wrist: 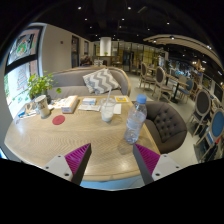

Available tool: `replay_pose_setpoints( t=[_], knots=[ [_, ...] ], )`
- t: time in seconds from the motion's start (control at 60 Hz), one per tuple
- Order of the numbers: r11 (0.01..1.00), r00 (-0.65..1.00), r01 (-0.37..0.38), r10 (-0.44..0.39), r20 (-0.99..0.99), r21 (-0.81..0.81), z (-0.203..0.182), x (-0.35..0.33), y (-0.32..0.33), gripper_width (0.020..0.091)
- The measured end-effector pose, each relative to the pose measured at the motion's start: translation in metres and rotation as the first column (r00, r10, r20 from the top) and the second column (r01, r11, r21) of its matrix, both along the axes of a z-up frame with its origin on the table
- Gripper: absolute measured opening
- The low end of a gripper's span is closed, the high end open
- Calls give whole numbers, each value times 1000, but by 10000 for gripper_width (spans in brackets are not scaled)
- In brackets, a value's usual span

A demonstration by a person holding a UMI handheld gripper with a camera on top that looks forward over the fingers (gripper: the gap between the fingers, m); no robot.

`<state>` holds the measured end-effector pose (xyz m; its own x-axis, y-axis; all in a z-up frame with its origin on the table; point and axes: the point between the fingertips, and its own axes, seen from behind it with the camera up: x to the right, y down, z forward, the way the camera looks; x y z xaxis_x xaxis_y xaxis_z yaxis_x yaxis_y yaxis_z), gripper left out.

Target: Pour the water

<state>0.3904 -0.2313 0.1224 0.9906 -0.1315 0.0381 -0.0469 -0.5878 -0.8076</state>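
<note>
A clear plastic water bottle [135,120] with a blue cap stands upright on the round wooden table [70,138], just ahead of my right finger. Farther back near the table's middle stands a clear glass [107,111]. My gripper [112,160] hovers over the table's near edge, open, with its magenta pads [76,156] wide apart and nothing between them. The bottle is beyond the fingertips, slightly right of the gap.
On the table's far side lie books [68,102], a small red coaster [58,120] and a potted plant [40,88]. A grey sofa with a zigzag cushion [100,80] stands behind. A grey armchair [168,122] sits right of the table, and more chairs farther right.
</note>
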Motion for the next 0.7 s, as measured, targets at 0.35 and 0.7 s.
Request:
replay_pose_setpoints(
  t=[0.35, 0.7],
  knots=[
    [996, 999, 19, -21, 25, 83, -30, 113, 110, 848],
    [990, 1000, -16, 18, -10, 139, -43, 111, 158, 468]
  ],
)
